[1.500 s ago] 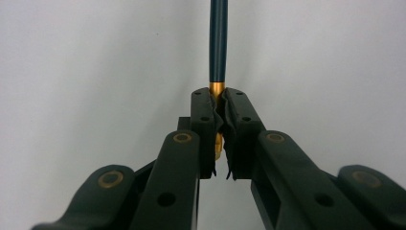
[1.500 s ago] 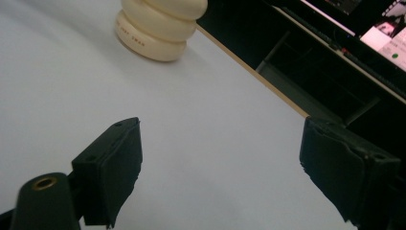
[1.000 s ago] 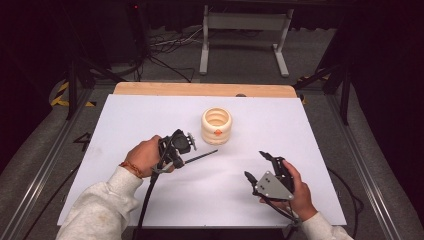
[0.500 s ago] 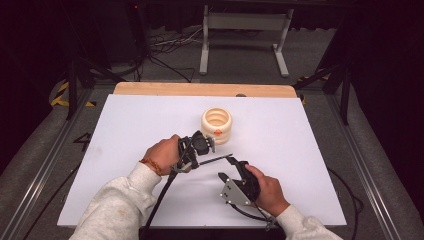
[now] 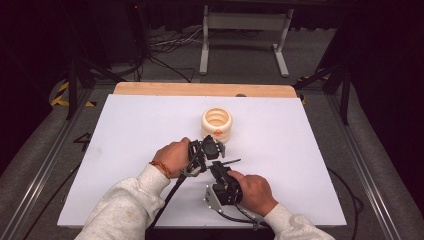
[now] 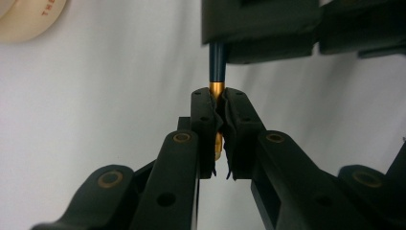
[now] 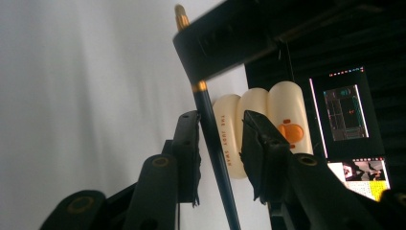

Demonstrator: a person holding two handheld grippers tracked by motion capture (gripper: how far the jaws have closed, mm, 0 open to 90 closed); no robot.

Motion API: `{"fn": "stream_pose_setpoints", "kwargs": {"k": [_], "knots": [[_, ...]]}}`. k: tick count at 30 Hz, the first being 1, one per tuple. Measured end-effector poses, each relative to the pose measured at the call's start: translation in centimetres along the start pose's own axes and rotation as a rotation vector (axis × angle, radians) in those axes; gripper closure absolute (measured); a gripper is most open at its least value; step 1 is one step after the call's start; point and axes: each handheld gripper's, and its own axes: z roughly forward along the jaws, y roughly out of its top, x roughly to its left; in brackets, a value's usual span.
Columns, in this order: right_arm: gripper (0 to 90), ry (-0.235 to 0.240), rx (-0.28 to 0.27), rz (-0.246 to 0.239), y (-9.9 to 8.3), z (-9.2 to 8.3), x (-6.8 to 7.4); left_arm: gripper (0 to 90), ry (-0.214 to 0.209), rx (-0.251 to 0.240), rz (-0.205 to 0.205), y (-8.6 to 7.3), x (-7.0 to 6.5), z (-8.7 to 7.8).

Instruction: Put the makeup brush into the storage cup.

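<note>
My left gripper (image 5: 209,150) is shut on a dark blue pen (image 5: 229,162) with gold bands, gripping its gold end (image 6: 216,88). The pen's shaft (image 7: 213,139) runs between the jaws of my right gripper (image 7: 222,120), close to its left pad, with a gap to the right pad. These jaws have just been closing and do not press on the pen. In the high view the right gripper (image 5: 220,172) sits just in front of the left one at mid-table. A cream ribbed pen holder (image 5: 216,123) stands upright right behind both grippers.
A white sheet (image 5: 125,130) covers the table, with a wooden edge (image 5: 200,89) at the back. A metal stand (image 5: 245,30) and cables lie on the floor beyond. Past the holder (image 7: 268,124), the right gripper view catches a lit screen (image 7: 347,112).
My right gripper has moved left and forward from the table's front right to the pen, and its jaws have narrowed around the shaft. My left gripper has shifted right with the pen.
</note>
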Motion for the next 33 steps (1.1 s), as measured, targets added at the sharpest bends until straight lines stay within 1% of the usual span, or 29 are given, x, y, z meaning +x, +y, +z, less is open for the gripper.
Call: {"fn": "stream_pose_setpoints", "kwargs": {"k": [1, 2, 3, 4, 5, 7, 8, 9, 12, 13, 14, 15, 17, 18, 19, 20, 21, 22, 23, 24, 25, 26, 28, 29, 30, 31, 32, 33], "knots": [[71.2, 0.002, 0.003, -0.011, 0.2, 0.1, 0.2, 83.6, 0.0, -0.009, -0.001, 0.0, -0.2, 0.1], [74.0, 0.001, 0.012, -0.032, 0.3, 0.1, 0.3, 83.7, 0.006, 0.004, 0.007, 0.1, -0.3, 0.1], [76.7, 0.011, 0.019, -0.039, 0.4, 0.1, 0.4, 83.7, 0.01, -0.003, 0.005, 0.1, -0.3, 0.1], [79.2, 0.007, 0.023, -0.045, 0.4, 0.1, 0.4, 83.6, 0.005, -0.004, 0.005, 0.1, -0.3, 0.1], [80.1, 0.009, 0.024, -0.049, 0.5, 0.2, 0.5, 83.7, 0.007, 0.006, 0.011, 0.2, -0.3, 0.1], [81.7, 0.023, 0.023, -0.048, 0.6, 0.3, 0.7, 83.7, 0.008, 0.004, 0.009, 0.2, -0.3, 0.2], [82.3, 0.029, 0.034, -0.07, 0.7, 0.3, 0.7, 83.7, 0.005, 0.007, 0.01, 0.2, -0.3, 0.2], [83.2, 0.027, 0.034, -0.069, 0.7, 0.3, 0.8, 83.7, -0.001, -0.004, 0.007, 0.1, -0.3, 0.3], [83.8, 0.042, 0.032, -0.066, 0.7, 0.4, 0.8, 83.7, -0.003, 0.0, 0.006, 0.0, -0.3, 0.3], [83.9, 0.04, 0.031, -0.065, 0.7, 0.4, 0.8, 83.7, 0.002, -0.006, 0.007, 0.0, -0.4, 0.3], [84.0, 0.043, 0.038, -0.074, 0.7, 0.3, 0.8, 83.6, -0.002, -0.013, 0.011, -0.1, -0.3, 0.4], [84.0, 0.045, 0.042, -0.075, 0.7, 0.3, 0.8, 83.6, -0.005, -0.023, 0.007, -0.2, -0.3, 0.4], [84.2, 0.043, 0.043, -0.056, 0.6, 0.3, 0.8, 83.5, -0.008, -0.038, 0.005, -0.3, -0.3, 0.4], [84.2, 0.043, 0.043, -0.056, 0.6, 0.3, 0.8, 83.5, -0.004, -0.057, 0.002, -0.4, -0.3, 0.4], [84.2, 0.04, 0.046, -0.061, 0.5, 0.3, 0.7, 83.5, 0.002, -0.065, 0.002, -0.5, -0.3, 0.2], [84.2, 0.035, 0.05, -0.06, 0.5, 0.3, 0.6, 83.4, 0.004, -0.094, -0.002, -0.7, -0.3, 0.1], [84.2, 0.036, 0.048, -0.057, 0.4, 0.3, 0.4, 83.3, 0.014, -0.104, -0.003, -0.8, -0.3, -0.2], [84.2, 0.036, 0.052, -0.047, 0.3, 0.3, 0.2, 82.8, 0.022, -0.129, -0.012, -1.0, -0.4, -0.4], [84.3, 0.037, 0.058, -0.035, 0.2, 0.3, 0.1, 82.5, 0.031, -0.145, -0.012, -1.2, -0.3, -0.7], [84.3, 0.037, 0.064, -0.023, 0.1, 0.3, 0.0, 82.0, 0.038, -0.17, -0.014, -1.4, -0.3, -0.9], [84.2, 0.038, 0.069, -0.008, 0.0, 0.3, -0.1, 80.8, 0.045, -0.205, -0.018, -1.7, -0.3, -1.1], [84.3, 0.036, 0.069, -0.004, -0.2, 0.4, -0.2, 80.1, 0.054, -0.218, -0.027, -2.1, -0.2, -1.5], [84.3, 0.032, 0.073, 0.005, -0.5, 0.3, -0.6, 80.0, 0.06, -0.279, -0.037, -2.8, -0.2, -1.7], [84.3, 0.037, 0.069, 0.027, -0.6, 0.2, -0.7, 79.5, 0.067, -0.301, -0.053, -3.3, -0.1, -1.8], [84.3, 0.041, 0.068, 0.044, -0.8, 0.2, -0.9, 78.9, 0.083, -0.32, -0.053, -3.7, 0.0, -2.0], [84.2, 0.04, 0.069, 0.053, -1.0, 0.2, -1.1, 77.8, 0.098, -0.353, -0.063, -4.3, 0.0, -2.1], [84.3, 0.049, 0.067, 0.075, -1.2, 0.2, -1.2, 74.6, 0.099, -0.38, -0.068, -4.8, 0.1, -2.1], [84.3, 0.056, 0.064, 0.089, -1.3, 0.2, -1.3, 74.4, 0.111, -0.4, -0.075, -5.4, 0.1, -2.1]]}}
